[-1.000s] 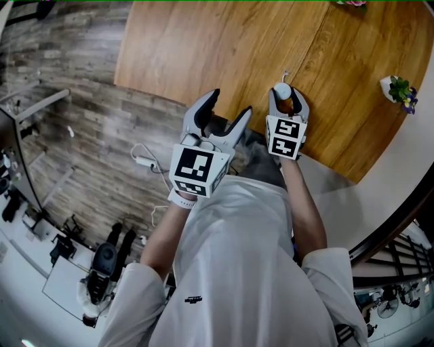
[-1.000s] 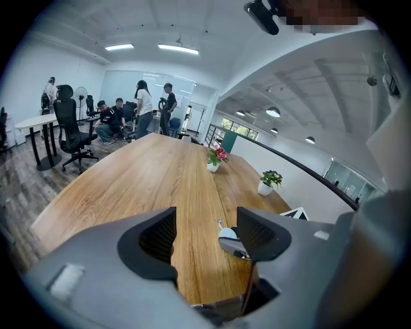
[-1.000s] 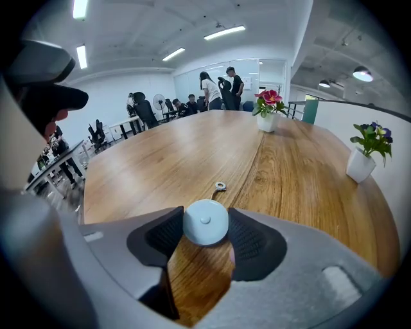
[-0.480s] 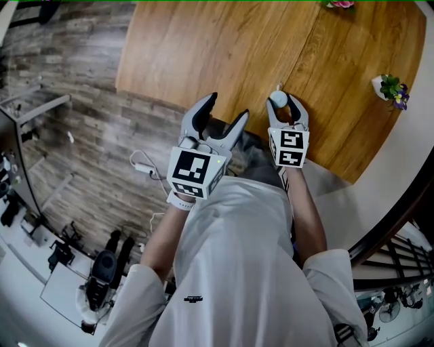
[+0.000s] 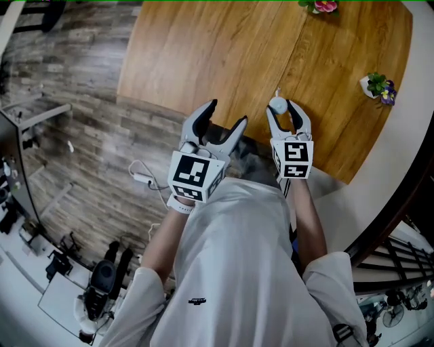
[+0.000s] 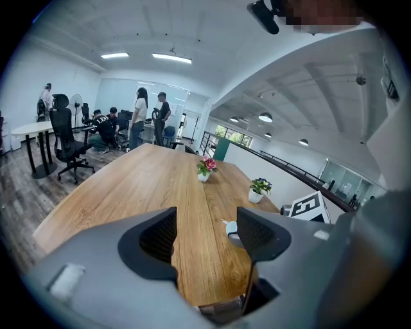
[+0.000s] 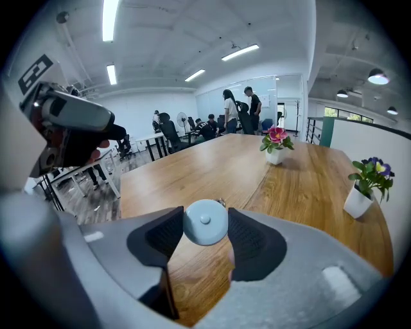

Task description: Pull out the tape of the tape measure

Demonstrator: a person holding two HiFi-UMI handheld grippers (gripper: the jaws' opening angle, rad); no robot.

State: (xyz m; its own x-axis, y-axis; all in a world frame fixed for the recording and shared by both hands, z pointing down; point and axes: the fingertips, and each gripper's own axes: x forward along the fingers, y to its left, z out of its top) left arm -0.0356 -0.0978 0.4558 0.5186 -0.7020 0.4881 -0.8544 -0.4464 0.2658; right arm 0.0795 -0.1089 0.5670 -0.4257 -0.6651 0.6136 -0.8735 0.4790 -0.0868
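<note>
Right gripper (image 5: 283, 108) clamps round pale-blue tape measure (image 7: 205, 222) by its sides above tabletop's (image 5: 203, 54) near edge, leaving tape tab (image 7: 221, 203) exposed; left gripper (image 5: 227, 114), jaws spread, empty, hovers alongside, likely to pull.

A: Surface?
B: Long wooden table (image 5: 203, 54), light brown, with one seam running down its length.
A: What's sitting on it?
B: Two small potted plants, both upright. The pot with pink flowers (image 5: 319, 6) is by the seam toward the far end. The white pot with purple and yellow flowers (image 5: 376, 86) is near the right edge. They're well apart.
</note>
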